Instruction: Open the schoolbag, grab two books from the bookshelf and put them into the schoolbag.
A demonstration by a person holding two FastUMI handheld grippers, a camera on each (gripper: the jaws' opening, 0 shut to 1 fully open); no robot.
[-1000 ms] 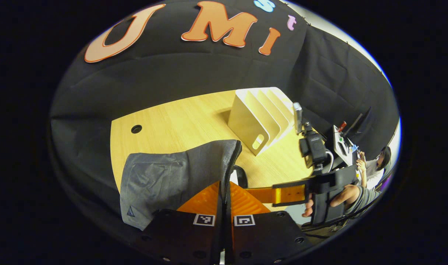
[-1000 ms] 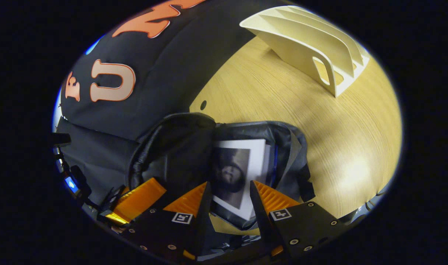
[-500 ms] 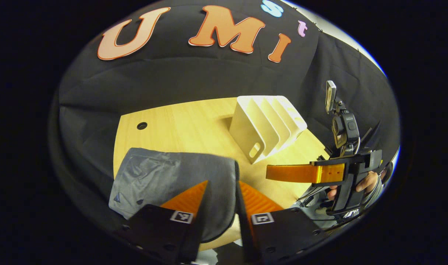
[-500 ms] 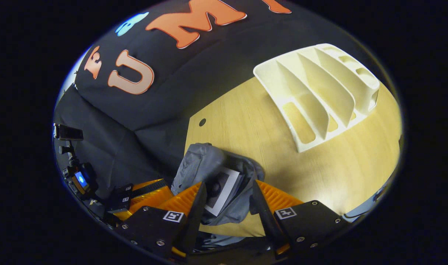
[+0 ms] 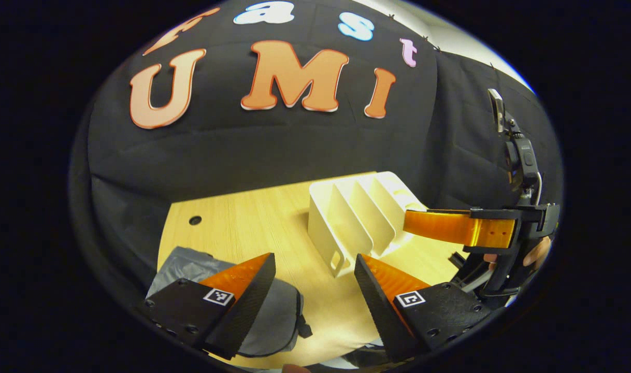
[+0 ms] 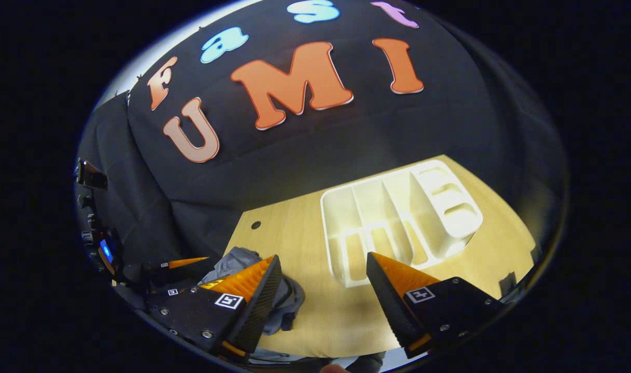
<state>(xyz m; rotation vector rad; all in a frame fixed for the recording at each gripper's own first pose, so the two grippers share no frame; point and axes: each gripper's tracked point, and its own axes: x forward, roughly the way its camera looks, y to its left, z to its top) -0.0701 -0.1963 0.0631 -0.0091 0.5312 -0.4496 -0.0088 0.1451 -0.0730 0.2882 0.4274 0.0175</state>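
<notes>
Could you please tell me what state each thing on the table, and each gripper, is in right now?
schoolbag: lying slumped on the table, gripped by nothing
bookshelf: standing upright, slots empty
left gripper: fingers open, holding nothing
right gripper: fingers open, holding nothing

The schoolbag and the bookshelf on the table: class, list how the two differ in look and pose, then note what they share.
1. The schoolbag is grey, soft fabric, slumped low; the bookshelf is cream, rigid, standing upright.
2. The schoolbag lies at the near edge of the table, partly behind the left tool; the bookshelf stands farther back.
3. The bookshelf has dividers forming open slots with no books in them; the schoolbag's inside is hidden.

Shared: both rest on the wooden table, untouched by either tool.
</notes>
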